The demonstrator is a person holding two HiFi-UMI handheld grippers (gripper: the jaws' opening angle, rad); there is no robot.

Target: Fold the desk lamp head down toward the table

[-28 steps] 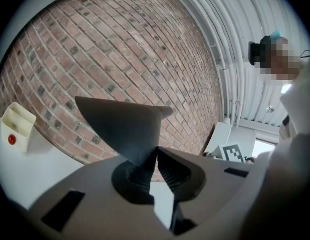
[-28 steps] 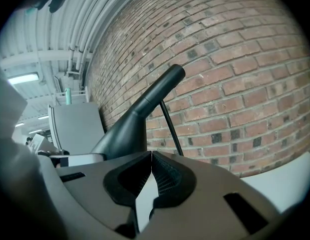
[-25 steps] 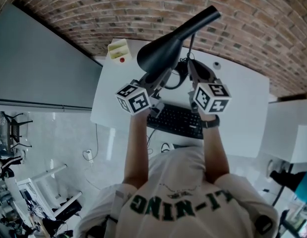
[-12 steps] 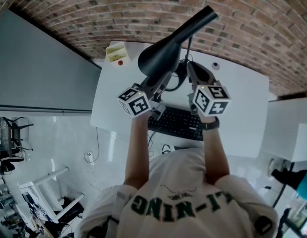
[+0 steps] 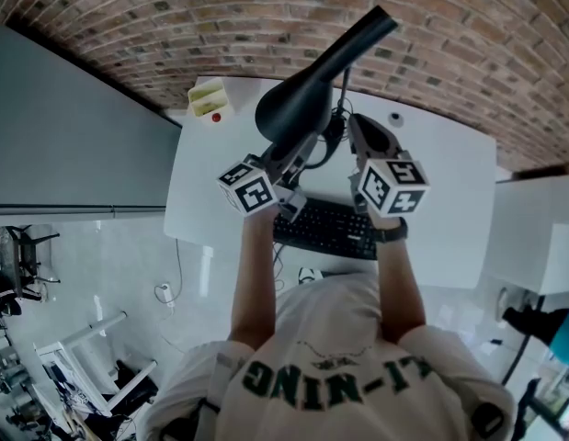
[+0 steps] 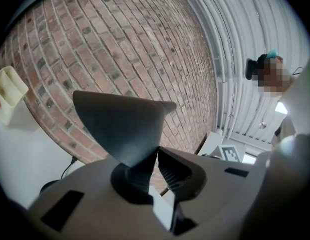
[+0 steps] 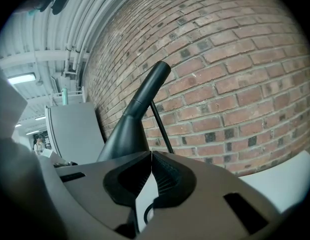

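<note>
A white desk [image 5: 449, 182] stands against a brick wall [image 5: 266, 26], seen from above the person who works at it. At the desk's far left corner sits a small cream box [image 5: 208, 99] with a red dot on its front.

Right of the box, the black cone-shaped lamp head [image 5: 293, 108] hangs raised above the desk's far middle, its wide mouth turned toward the near left. The left claw [image 6: 158, 151] reaches up under it from the near side. Its jaws have just eased a little apart and now leave only a thin slit between them. Their tips meet the near rim of the lamp head and appear to pinch it there.

Below both hands, at the desk's near edge, lies a black keyboard [image 5: 332, 228].

From the lamp head, the black lamp neck [image 5: 358, 37] tapers up toward the far right, its end in front of the brick wall. In the right gripper view a thin black rod [image 7: 162, 126] runs beside the neck.

The right claw [image 7: 151, 154] is held just right of the lamp head, pointing at the neck but apart from it. Its jaws are pressed together at the tips, with nothing between them. A loop of dark cable [image 7: 144, 211] shows below them.
</note>
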